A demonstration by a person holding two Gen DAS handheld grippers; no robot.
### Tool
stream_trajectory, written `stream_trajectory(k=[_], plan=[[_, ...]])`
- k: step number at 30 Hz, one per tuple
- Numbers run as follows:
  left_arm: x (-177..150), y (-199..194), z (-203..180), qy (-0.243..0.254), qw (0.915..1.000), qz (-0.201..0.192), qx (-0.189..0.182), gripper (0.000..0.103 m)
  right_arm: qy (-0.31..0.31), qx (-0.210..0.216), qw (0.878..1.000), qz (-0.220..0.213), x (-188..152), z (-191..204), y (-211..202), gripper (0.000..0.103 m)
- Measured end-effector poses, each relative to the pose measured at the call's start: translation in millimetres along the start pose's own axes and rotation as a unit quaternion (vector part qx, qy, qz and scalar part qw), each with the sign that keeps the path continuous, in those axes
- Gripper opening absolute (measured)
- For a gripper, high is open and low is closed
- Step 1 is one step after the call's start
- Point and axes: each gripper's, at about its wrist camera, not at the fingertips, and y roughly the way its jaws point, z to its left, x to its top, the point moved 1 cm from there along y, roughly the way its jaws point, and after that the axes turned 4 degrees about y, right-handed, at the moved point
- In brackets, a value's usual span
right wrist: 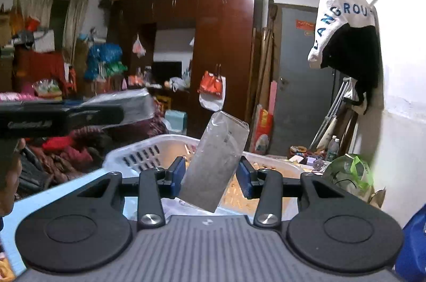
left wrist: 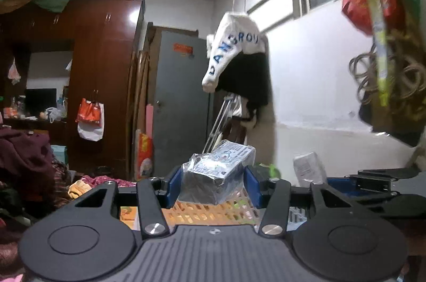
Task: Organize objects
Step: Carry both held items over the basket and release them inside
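Note:
My left gripper is shut on a plastic-wrapped box with a printed white-and-blue label, held above an orange slotted basket floor. My right gripper is shut on a grey foil packet, tilted to the right, held over a white laundry basket with slotted walls and an orange inside. The left gripper with its box also shows at the left of the right wrist view, above the basket's left side. The right gripper body shows at the right of the left wrist view.
A green plastic bag and bottles lie right of the basket by the white wall. Piled clothes lie to the left. A dark wardrobe and grey door stand behind. A white garment hangs from above.

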Motion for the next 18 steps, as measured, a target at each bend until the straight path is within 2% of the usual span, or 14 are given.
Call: stream_trajectory(k=[1,2,3,5,7,8,12,15,18], plan=[[0.1,12.3,-1.4,0.005,0.9999,0.016,-0.001,0.064,0.0,0.002,1.0,0.001,0.7,-1.3,5.4,0.049],[-0.9,24.8,-1.6,0.005,0.9995,0.03,0.005,0.073,0.002,0.002,1.0,-0.001,1.4,-3.2,9.4,0.062],[-2.5,32.2,-0.2,0.002,0.9992,0.036,0.015,0.091,0.003,-0.006,1.0,-0.005,1.3,-4.5,9.0,0.083],[-7.9,39.2,5.6,-0.013,0.9986,0.047,0.019,0.093,-0.002,-0.029,0.999,-0.019,-1.1,-7.1,-0.4,0.096],[-15.1,29.4,11.0,-0.026,0.9986,0.044,0.016,0.093,0.0,-0.039,0.999,-0.015,-4.8,-6.4,-16.3,0.102],[-18.5,20.6,11.6,-0.015,0.9989,0.041,0.018,0.093,0.004,-0.037,0.999,-0.011,-7.9,-5.8,-26.5,0.103],[-39.0,-26.7,9.6,0.074,0.9944,0.059,0.046,0.093,0.001,-0.015,1.0,-0.028,-39.6,-6.1,-79.4,0.103],[-61.7,-67.8,18.3,0.078,0.9946,0.063,0.029,0.093,0.005,-0.016,1.0,-0.011,-78.6,-11.9,-108.6,0.103],[-88.3,-95.2,26.0,0.067,0.9943,0.081,0.015,0.093,0.053,-0.008,0.998,0.009,-112.8,-26.2,-120.9,0.103]])
